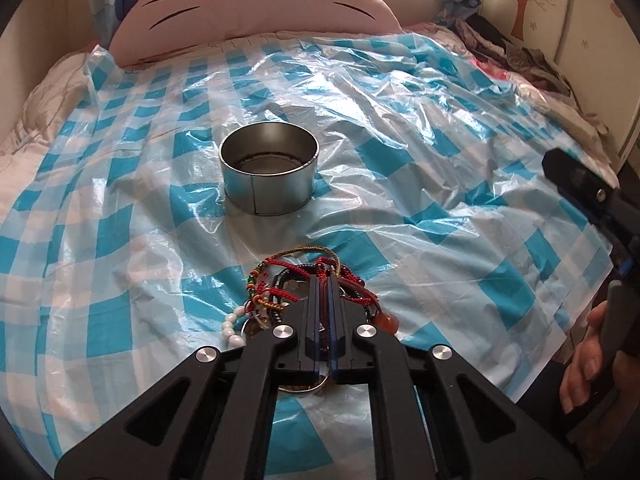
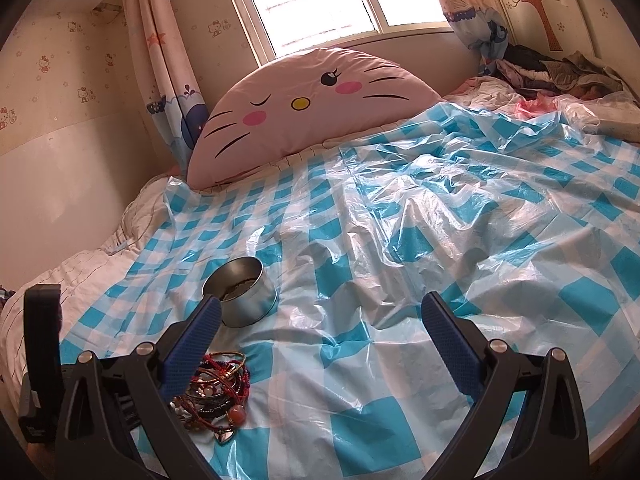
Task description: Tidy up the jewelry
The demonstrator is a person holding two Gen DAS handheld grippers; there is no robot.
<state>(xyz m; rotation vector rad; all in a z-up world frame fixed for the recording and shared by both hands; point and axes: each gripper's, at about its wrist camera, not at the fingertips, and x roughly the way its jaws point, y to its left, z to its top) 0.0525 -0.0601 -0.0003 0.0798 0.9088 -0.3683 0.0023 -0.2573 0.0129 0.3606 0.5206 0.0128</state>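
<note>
Jewelry (image 1: 292,292), a tangle of red cord bracelets, white beads and metal bangles, lies heaped on the bed's glossy, crinkled blue-checked plastic sheet (image 1: 400,128), none of it visibly sorted yet into the round, apparently empty metal tin (image 1: 269,168) just beyond. Left tongs (image 1: 323,280) are pinched narrow in the heap, apparently on a strand, while right tongs (image 2: 320,320) gape wide, holding nothing.

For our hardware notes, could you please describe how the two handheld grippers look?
Both are alike: the left gripper and the right gripper have black angular linkage arms joined by round silver bolts, and fingers faced with blue textured pads.
</note>
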